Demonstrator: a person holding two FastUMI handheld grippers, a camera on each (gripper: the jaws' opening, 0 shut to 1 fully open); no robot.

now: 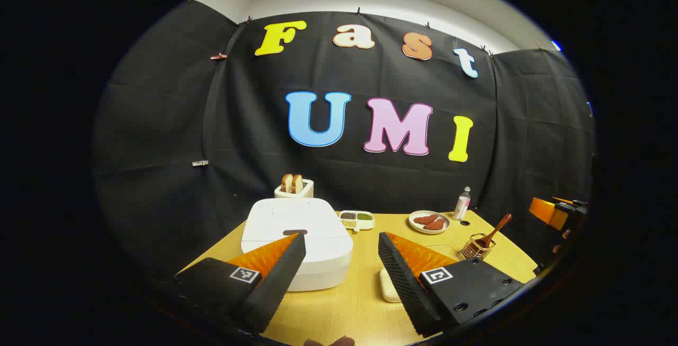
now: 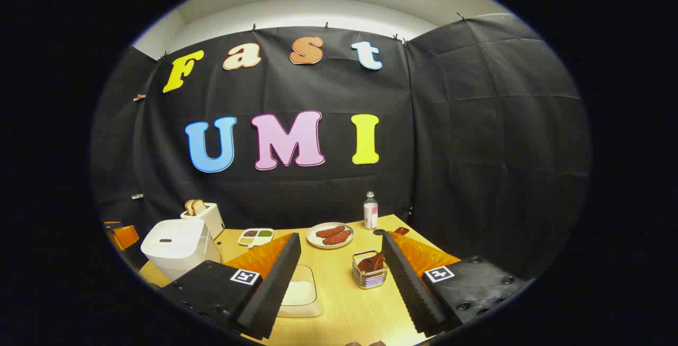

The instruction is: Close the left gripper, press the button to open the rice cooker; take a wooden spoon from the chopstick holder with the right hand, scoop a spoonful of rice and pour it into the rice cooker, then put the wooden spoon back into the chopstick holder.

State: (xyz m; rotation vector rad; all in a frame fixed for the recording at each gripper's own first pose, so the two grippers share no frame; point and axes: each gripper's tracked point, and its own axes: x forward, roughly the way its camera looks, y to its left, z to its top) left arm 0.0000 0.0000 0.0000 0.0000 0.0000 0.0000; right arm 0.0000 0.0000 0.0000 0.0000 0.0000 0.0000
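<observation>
Black cloth is hanging behind a pale wooden desk [image 1: 360, 303] that is carrying everything in the booth. On it, in the left gripper view, the white, square, rounded plastic rice cooker [image 1: 297, 240] is sitting at about 11 o'clock from the left hand-held gripper [image 1: 339, 245], its lid down; the left finger is overlapping its front corner, though I cannot tell whether it is touching. That hand-held gripper is standing spread wide, pinching nothing. At 2 o'clock, the brown wooden spoon [image 1: 492, 231] is leaning, handle up and to the right, in the small wire chopstick holder [image 1: 476, 249]. A shallow white dish of rice [image 1: 388, 286] is lying just beside the right finger's base.

In the right gripper view, the right hand-held gripper [image 2: 341, 244] is also spread apart and holding nothing. The chopstick holder [image 2: 369, 276] is sitting just inside its right finger, with the spoon [image 2: 372, 262] in it. The rice dish [image 2: 300, 295] is lying partly behind its left finger, and the rice cooker [image 2: 177, 247] is standing at 9 o'clock.

Farther back, a white toaster with two bread slices [image 1: 294, 188] is standing behind the cooker, a white divided tray of grains [image 1: 357, 220] is resting beside it, and a round plate of reddish sausages [image 1: 429, 222] and a small clear bottle [image 1: 462, 204] are standing near the wall.
</observation>
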